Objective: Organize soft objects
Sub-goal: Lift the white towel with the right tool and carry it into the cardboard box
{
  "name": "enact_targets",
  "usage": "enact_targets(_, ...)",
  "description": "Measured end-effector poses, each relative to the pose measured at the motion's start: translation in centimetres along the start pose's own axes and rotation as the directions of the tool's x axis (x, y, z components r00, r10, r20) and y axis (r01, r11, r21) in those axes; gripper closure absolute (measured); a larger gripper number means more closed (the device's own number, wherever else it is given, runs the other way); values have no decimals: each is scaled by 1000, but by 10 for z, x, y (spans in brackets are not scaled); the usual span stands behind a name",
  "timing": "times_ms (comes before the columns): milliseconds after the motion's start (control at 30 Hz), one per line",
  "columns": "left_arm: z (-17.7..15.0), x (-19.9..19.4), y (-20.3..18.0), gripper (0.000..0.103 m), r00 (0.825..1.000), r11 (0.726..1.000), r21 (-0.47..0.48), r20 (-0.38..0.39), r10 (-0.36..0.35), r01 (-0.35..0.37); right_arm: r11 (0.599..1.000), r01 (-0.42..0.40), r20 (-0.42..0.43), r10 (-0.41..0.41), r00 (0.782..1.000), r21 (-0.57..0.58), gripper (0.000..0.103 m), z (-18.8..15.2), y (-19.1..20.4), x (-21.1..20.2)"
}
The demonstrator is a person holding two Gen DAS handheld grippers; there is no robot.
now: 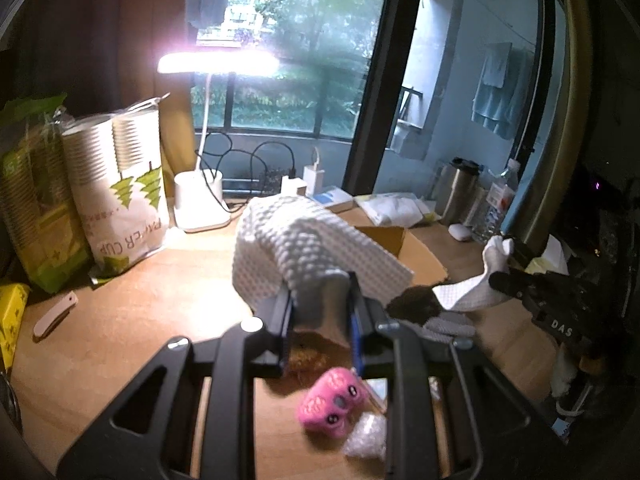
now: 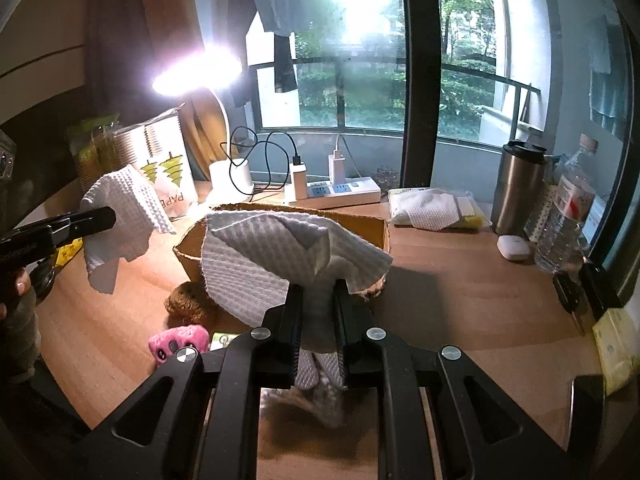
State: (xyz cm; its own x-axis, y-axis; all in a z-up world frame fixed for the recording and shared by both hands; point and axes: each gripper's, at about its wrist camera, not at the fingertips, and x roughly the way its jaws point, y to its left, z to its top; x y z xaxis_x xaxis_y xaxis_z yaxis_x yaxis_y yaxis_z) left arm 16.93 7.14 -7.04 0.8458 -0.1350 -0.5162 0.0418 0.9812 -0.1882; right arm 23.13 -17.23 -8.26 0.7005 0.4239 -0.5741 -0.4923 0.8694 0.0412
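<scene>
My left gripper (image 1: 320, 285) is shut on a bunched white waffle cloth (image 1: 304, 240) held above the wooden desk (image 1: 160, 312). My right gripper (image 2: 318, 286) is shut on another white waffle cloth (image 2: 264, 256), in front of an open cardboard box (image 2: 360, 226). Each gripper shows in the other's view: the right gripper (image 1: 498, 280) with its cloth (image 1: 468, 290), the left gripper (image 2: 110, 216) with its cloth (image 2: 120, 216). The two cloths look separate. A pink plush toy (image 1: 332, 404) (image 2: 180, 342) and a brown furry toy (image 2: 192, 300) lie on the desk below.
A lit desk lamp (image 1: 200, 200) and packs of paper cups (image 1: 120, 192) stand at the back left. A power strip with chargers (image 2: 336, 192), a bagged pack of cloths (image 2: 432, 208), a steel tumbler (image 2: 516, 188), a water bottle (image 2: 568, 216) and a white case (image 2: 512, 247) line the window side.
</scene>
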Motion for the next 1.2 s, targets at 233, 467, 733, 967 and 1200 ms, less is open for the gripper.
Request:
enact_targets(233, 12, 25, 0, 80, 1000, 1000, 6, 12, 9, -9, 1000, -14, -3, 14, 1000, -8, 87, 11, -2, 18)
enact_targets(467, 16, 50, 4, 80, 1000, 1000, 16, 8, 25, -26, 1000, -27, -11, 27, 1000, 0, 87, 18, -6, 34)
enact_targets(733, 16, 80, 10, 80, 1000, 1000, 10, -15, 23, -23, 999, -33, -17, 33, 999, 7, 87, 24, -9, 50)
enact_targets(967, 11, 104, 16, 80, 998, 999, 11, -43, 35, -35, 999, -31, -17, 31, 999, 15, 87, 31, -12, 63)
enact_targets(1200, 0, 134, 32, 78, 994, 998, -44, -98, 50, -54, 1000, -25, -17, 26, 1000, 6, 87, 39, -8, 70)
